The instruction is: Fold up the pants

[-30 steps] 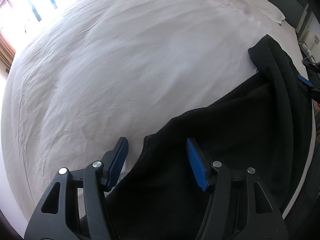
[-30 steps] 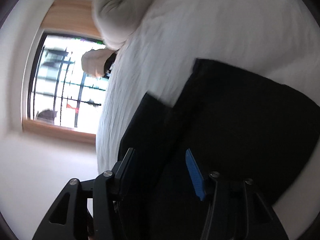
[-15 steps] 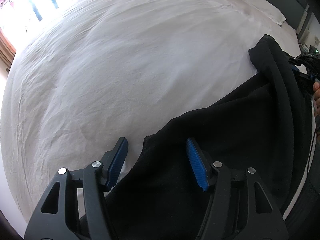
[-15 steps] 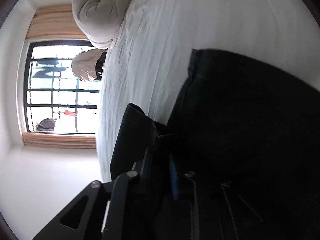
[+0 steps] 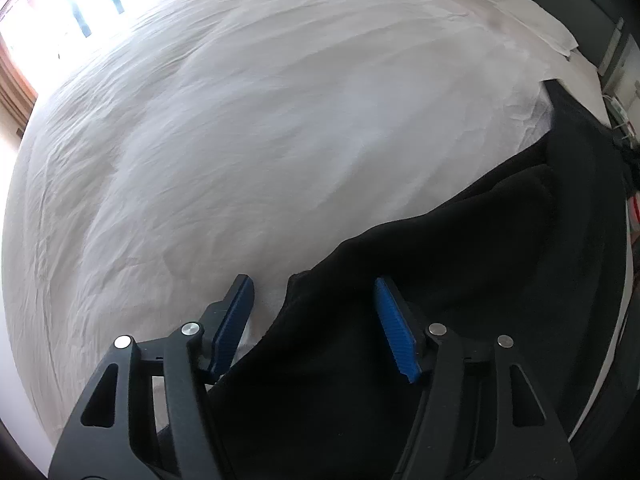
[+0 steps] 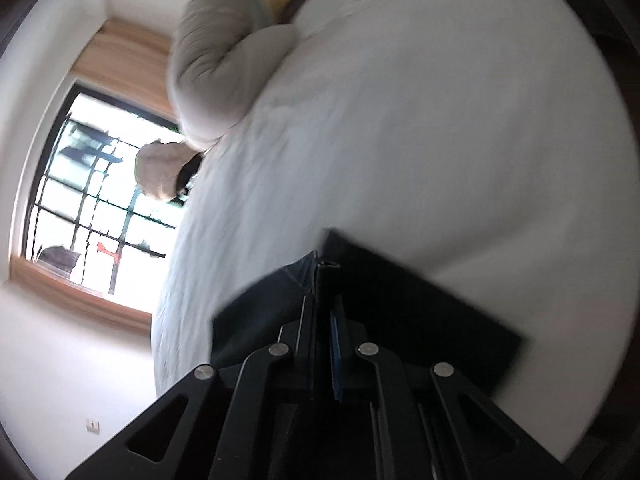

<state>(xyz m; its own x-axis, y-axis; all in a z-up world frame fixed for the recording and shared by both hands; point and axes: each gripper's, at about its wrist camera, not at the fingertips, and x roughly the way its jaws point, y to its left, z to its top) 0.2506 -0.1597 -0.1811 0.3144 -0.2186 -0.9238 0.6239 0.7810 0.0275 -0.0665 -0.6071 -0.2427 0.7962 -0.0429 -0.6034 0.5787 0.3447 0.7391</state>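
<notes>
Black pants [image 5: 460, 280] on white bed [image 5: 260, 120]; left gripper [image 5: 314, 308] spread over hem, right gripper [image 6: 325, 300] pinching pants edge.

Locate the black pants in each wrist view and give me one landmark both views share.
Left wrist view: the black pants fill the lower right, lying between the open left tongs.
Right wrist view: the black pants sit at bottom centre, an edge clamped in the shut right tongs.
Shared landmark: the white bed sheet under the pants.
</notes>
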